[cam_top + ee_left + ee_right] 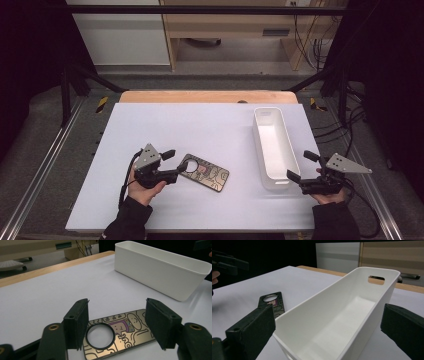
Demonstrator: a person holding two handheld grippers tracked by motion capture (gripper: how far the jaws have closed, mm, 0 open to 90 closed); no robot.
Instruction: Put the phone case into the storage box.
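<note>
In the high view, the left gripper (172,162) is reaching for the door hanger (204,172), a flat dark card with a round hole and cartoon print, lying on the white table (200,125). The card's holed end is sitting right at the jaw tips, and the rest is stretching away beyond them toward the white bin (272,145). The right gripper (302,167) is waiting at the bin's near end, jaws spread on either side of its corner.

In the left gripper view, the jaws are standing apart with the door hanger (117,331) lying flat between them; neither pad is touching its edges yet. By my reading, the grasp is in hand: the next move calls for closing squarely on the card's long edges, low enough to catch so thin a thing.

In the right gripper view, the jaws are standing wide around the bin (342,315), gripping nothing, with the door hanger (273,303) off beyond the left jaw.
</note>
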